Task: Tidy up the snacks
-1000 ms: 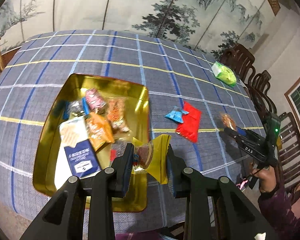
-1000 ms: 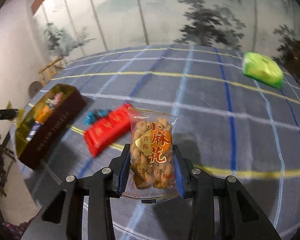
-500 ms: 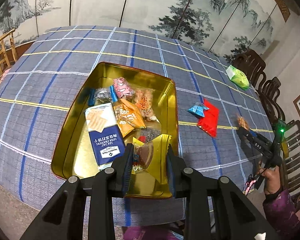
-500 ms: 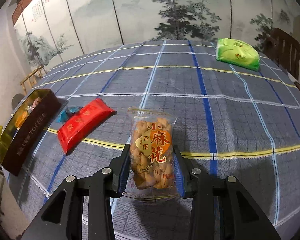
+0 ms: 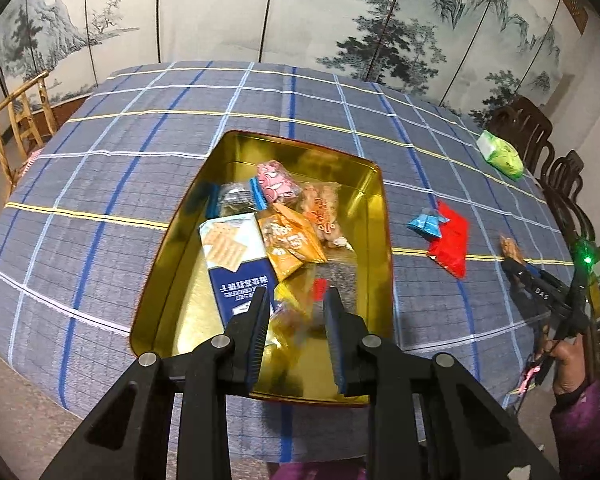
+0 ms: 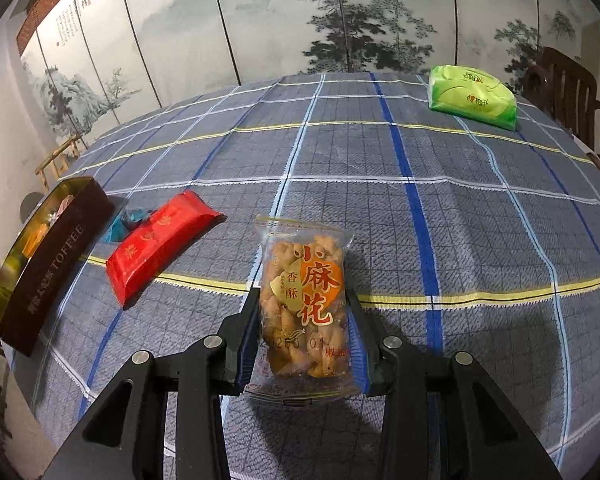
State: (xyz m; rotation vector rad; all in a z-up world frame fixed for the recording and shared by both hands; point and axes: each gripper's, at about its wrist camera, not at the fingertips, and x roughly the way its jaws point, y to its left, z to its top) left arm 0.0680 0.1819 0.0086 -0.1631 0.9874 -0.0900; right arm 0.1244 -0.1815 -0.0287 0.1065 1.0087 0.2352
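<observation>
Well: one gold tin (image 5: 374, 184), two loose packets: red (image 5: 450, 242), blue (image 5: 424, 225).

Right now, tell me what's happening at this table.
A person is sorting snacks with two claws. The left claw holds a yellow-wrapped snack over the gold tin, already holding several packets. The right claw grips a clear bag of dough twists over the tablecloth. A red packet and a blue one lie loose.

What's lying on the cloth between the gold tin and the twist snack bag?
The red packet and a small blue wrapper beside it, clearest in the right wrist view.
</observation>
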